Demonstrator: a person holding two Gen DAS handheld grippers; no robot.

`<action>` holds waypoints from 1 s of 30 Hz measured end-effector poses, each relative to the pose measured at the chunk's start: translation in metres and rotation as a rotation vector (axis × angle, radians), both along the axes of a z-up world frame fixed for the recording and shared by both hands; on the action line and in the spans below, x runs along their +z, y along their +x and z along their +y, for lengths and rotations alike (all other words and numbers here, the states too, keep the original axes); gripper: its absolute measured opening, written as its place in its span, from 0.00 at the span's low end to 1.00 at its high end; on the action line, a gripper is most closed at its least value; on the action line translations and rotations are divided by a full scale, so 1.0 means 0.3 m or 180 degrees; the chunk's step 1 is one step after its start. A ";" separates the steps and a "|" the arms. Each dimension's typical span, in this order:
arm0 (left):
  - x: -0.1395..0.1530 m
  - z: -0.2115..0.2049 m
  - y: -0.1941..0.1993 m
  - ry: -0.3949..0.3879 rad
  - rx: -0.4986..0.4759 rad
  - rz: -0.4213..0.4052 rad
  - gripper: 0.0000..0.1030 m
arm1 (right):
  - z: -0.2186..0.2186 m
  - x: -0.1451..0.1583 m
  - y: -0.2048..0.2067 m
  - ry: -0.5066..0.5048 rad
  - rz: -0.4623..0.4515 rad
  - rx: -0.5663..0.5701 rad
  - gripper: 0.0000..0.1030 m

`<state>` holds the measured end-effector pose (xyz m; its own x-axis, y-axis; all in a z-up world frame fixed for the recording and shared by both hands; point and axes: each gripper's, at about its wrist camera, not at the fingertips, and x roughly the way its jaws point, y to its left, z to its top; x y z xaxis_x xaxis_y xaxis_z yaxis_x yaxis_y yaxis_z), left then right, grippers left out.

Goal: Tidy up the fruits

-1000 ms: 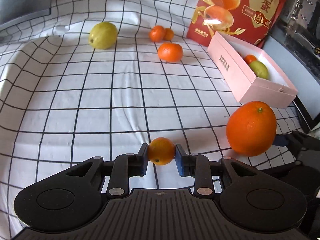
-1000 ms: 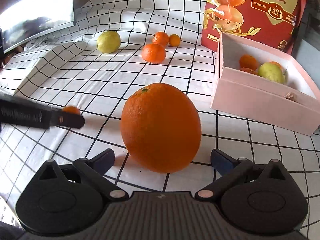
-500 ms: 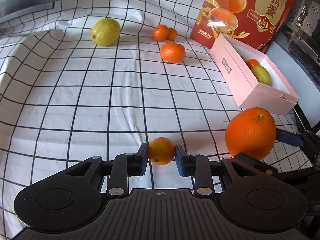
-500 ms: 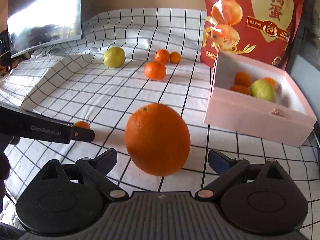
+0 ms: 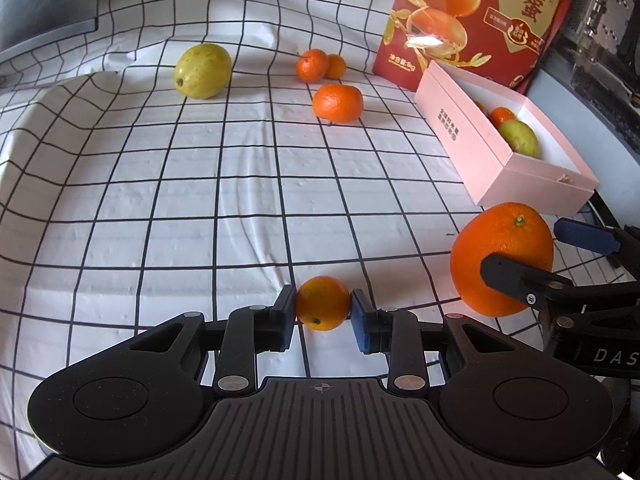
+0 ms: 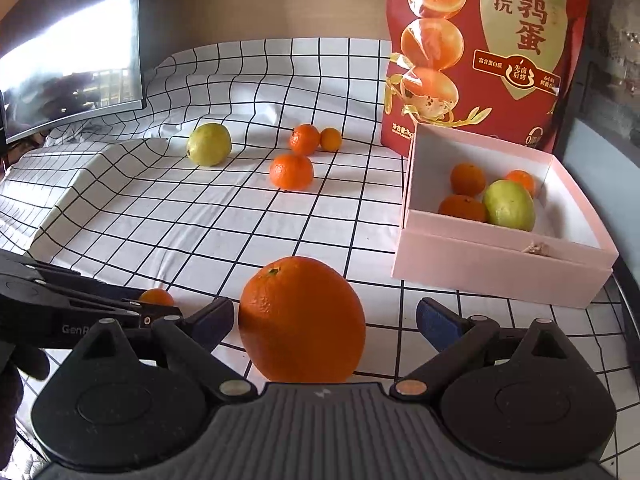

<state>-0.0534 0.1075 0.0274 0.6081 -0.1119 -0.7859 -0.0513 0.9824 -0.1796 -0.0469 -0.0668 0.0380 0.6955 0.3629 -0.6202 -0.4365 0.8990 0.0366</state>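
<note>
left gripper [image 5: 323, 311]: my fingers [image 5: 285, 312] pinch a small orange [image 5: 322, 303] from both sides, pads pressed on it, over the checked cloth [image 5: 200, 200] on the tabletop. right gripper [image 6: 325, 322]: fingers [image 6: 438, 322] spread wide around a large orange [image 6: 301, 320]; one pad looks close against its side, the other stands apart from it, so no grip that i can see. pink box [image 6: 500, 268] ahead and to the right of my right fingers, holding three small oranges and a green fruit [image 6: 509, 205]. well ahead of both fingers on the cloth: a yellow-green fruit [image 5: 203, 70], a mandarin [image 5: 338, 103], two smaller ones behind it. red pouch [image 6: 484, 48] upright behind the box.
</note>
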 end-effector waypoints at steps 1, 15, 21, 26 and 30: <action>0.000 0.003 0.000 -0.0011 -0.0002 -0.0004 0.32 | -0.002 0.002 -0.001 -0.0014 -0.0012 0.0005 0.96; 0.004 0.022 -0.010 -0.0173 0.0077 -0.0005 0.31 | 0.025 0.042 0.006 -0.0018 -0.0016 0.0144 0.95; 0.023 0.058 -0.063 -0.0299 0.0069 -0.0160 0.31 | 0.081 0.224 0.177 0.0020 0.0164 0.0279 0.95; 0.051 0.148 -0.110 -0.0454 0.0249 -0.0320 0.31 | 0.191 0.305 0.465 0.0212 0.0775 0.0177 0.83; 0.087 0.253 -0.159 -0.0509 0.0470 -0.0475 0.31 | 0.293 0.264 0.702 0.0223 0.1192 -0.0030 0.51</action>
